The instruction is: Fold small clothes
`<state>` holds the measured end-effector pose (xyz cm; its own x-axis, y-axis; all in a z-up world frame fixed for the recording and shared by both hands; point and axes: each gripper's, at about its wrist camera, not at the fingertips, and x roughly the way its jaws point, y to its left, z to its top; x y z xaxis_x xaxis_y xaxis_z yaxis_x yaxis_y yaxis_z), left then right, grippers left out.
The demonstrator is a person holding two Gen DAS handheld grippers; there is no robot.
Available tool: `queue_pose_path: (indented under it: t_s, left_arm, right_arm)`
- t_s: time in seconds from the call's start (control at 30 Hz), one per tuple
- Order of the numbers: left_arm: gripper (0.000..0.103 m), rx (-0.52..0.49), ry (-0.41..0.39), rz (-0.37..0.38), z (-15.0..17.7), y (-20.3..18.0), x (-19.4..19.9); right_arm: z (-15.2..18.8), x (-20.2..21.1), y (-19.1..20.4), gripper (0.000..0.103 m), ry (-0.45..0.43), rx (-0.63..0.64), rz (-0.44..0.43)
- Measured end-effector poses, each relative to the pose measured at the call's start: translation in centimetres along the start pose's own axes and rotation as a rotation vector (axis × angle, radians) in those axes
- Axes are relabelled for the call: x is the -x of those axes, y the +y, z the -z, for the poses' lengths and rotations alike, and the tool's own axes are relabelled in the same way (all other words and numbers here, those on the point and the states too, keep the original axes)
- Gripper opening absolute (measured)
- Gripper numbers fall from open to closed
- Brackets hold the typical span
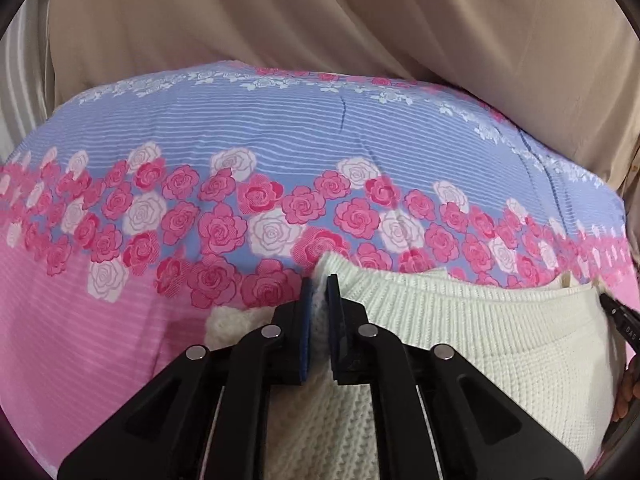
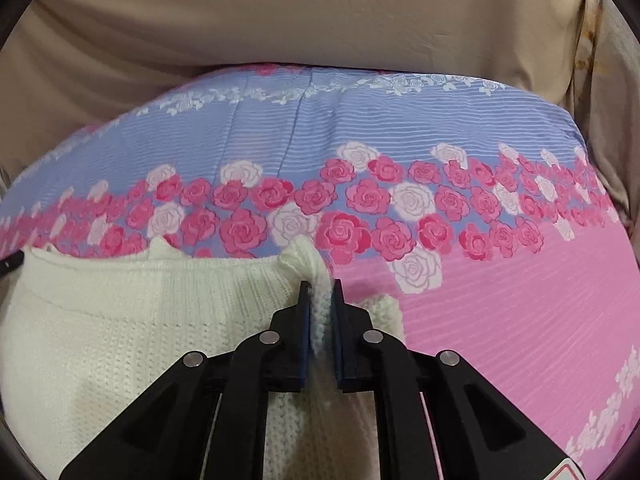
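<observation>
A small white knit sweater (image 1: 460, 320) lies on a bed sheet printed with pink roses. My left gripper (image 1: 319, 284) is shut on the left corner of its ribbed hem, and a peak of knit sticks up past the blue pads. The same sweater (image 2: 140, 320) fills the lower left of the right wrist view, where my right gripper (image 2: 320, 286) is shut on the hem's right corner. The ribbed hem runs between the two grips. The tip of the right gripper (image 1: 618, 312) shows at the right edge of the left wrist view.
The rose sheet (image 1: 240, 140) with blue and pink bands covers the bed (image 2: 500, 300). A beige cloth (image 1: 320, 20) hangs in folds behind the far edge of the bed. A hand (image 1: 628, 384) shows at the far right edge.
</observation>
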<state>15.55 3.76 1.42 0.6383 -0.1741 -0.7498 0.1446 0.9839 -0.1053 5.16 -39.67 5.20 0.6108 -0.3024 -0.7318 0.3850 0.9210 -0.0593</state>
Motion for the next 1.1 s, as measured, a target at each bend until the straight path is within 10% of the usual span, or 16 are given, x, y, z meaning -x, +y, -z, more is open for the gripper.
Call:
queue_pose_path:
  t_s: [0.17, 0.23, 0.37, 0.53, 0.8, 1.1]
  left_arm:
    - [0.035, -0.02, -0.089, -0.05, 1.2, -0.6, 4.7]
    - [0.055, -0.025, -0.132, -0.041, 2.4, -1.2, 7.1]
    - [0.056, -0.09, -0.093, 0.049, 6.4, -3.5, 10.4]
    - [0.056, -0.148, 0.035, 0.087, 11.6, -5.8, 9.1]
    - [0.058, -0.145, -0.007, 0.013, 13.7, -6.5, 9.5]
    - [0.066, -0.094, 0.013, 0.017, 13.6, -5.7, 10.2]
  right_arm:
    - [1.3, 7.3, 1.1, 0.021, -0.137, -0.052, -0.125]
    - [3.0, 9.2, 4.1, 0.021, -0.106, 0.014, -0.274]
    - [8.2, 9.7, 10.1, 0.021, 0.008, 0.18, -0.413]
    - [11.3, 8.6, 12.4, 0.019, 0.035, 0.233, -0.338]
    - [13.3, 9.5, 11.8, 0.021, 0.022, 0.203, -0.374]
    - [9.3, 10.0, 13.9, 0.022, -0.018, 0.2, -0.37]
